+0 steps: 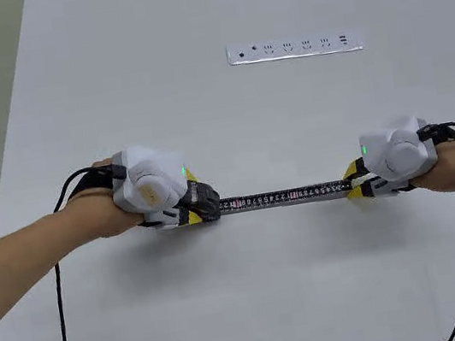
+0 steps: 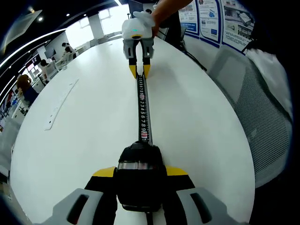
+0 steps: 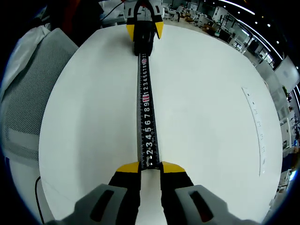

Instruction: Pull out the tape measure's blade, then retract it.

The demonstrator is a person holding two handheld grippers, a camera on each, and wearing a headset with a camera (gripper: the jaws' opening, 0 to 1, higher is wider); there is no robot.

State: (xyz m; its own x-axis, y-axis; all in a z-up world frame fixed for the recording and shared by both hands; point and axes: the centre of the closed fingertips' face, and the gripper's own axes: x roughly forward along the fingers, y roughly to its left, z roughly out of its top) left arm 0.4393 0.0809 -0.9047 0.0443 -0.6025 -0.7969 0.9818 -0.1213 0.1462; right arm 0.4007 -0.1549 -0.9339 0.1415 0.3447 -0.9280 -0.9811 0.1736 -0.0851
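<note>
Head view, entry one: tape measure case [image 1: 203, 200], black, gripped between the yellow-tipped jaws of left tongs [image 1: 191, 205], low over white table [image 1: 232, 308], left of centre.
Entry two: blade [image 1: 284, 197], dark with white numerals, drawn out in a straight line from case to right tongs [image 1: 357, 182]; tip pinched there, jaws narrow on it.
Entry three: power strip [image 1: 294, 47], flat on table, on the far side, well apart from the work.
Entry four: cables [image 1: 57, 292], trailing from both tongs toward the near edge.

Left gripper view: case seated squarely between the jaws, blade mouth facing ahead. Blade along the table surface or just above it; cannot tell which.
Right gripper view: blade end held between the two yellow tips, numerals face up, no twist visible.

Step judged: blade out, extension probably near enough done, retraction likely next.

Handling notes, as judgement only:
- Hold case firm and level with left tongs, no harder than needed.
- Keep the pinch on the tip. Walk right tongs back toward the case in line with the blade, slowly, resisting the spring.
- Avoid letting go at full length: probable whip, and a hard slap of the hook against the case.
- Avoid lifting or rolling either wrist: likely buckling of the blade.
- Release only with tip close against the mouth.
- Lock state not discernible; check before feeding back.
</note>
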